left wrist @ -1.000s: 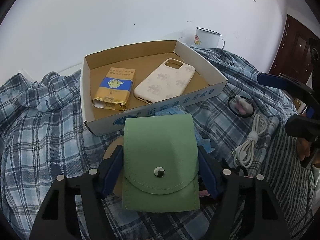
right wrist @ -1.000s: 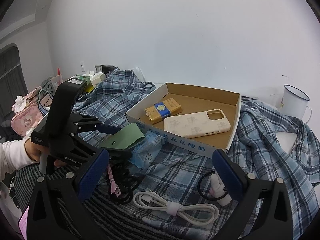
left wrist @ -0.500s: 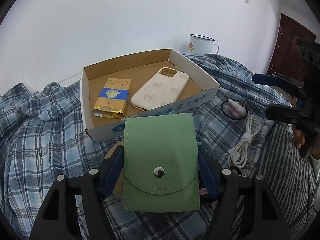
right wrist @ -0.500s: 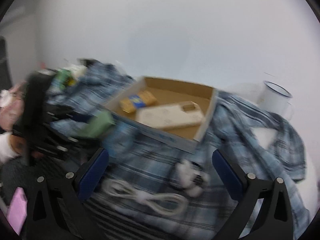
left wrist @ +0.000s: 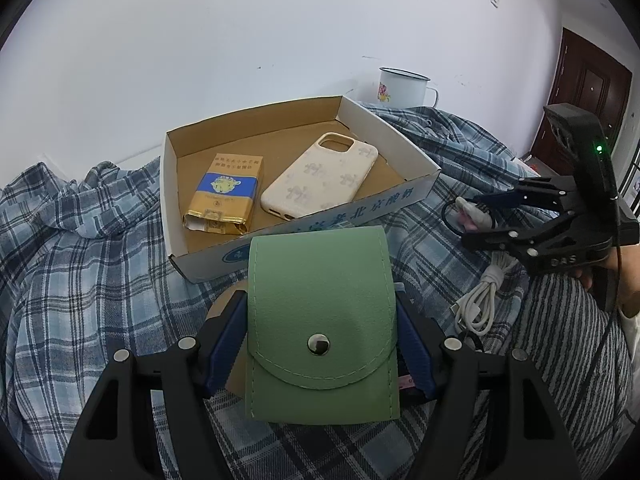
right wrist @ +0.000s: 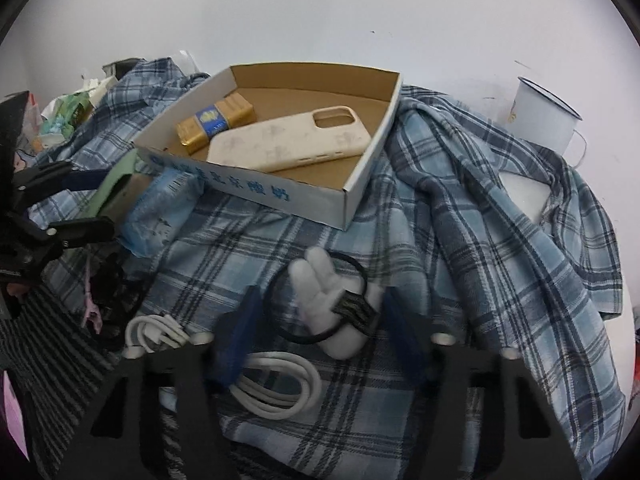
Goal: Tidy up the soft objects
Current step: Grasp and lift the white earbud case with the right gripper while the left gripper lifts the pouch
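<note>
My left gripper (left wrist: 320, 336) is shut on a green snap pouch (left wrist: 320, 320) and holds it just in front of the open cardboard box (left wrist: 416, 160). The box holds a cream phone case (left wrist: 320, 176) and a gold and blue packet (left wrist: 224, 194). My right gripper (right wrist: 324, 328) is open and low over the plaid cloth, its blue pads on either side of a white plush hair tie with a black loop (right wrist: 332, 308). The right gripper also shows in the left wrist view (left wrist: 480, 218), over the hair tie (left wrist: 470, 212).
A coiled white cable (right wrist: 276, 384) lies under the right gripper's left finger. A white enamel mug (right wrist: 540, 116) stands by the wall at the back right. A blue tissue pack (right wrist: 156, 208) and black and pink clips (right wrist: 104, 288) lie left. Plaid cloth (right wrist: 480, 220) covers the surface.
My right gripper has swung down and forward over the hair tie, and its fingers have narrowed around it. My left gripper with the pouch has risen a little near the box.
</note>
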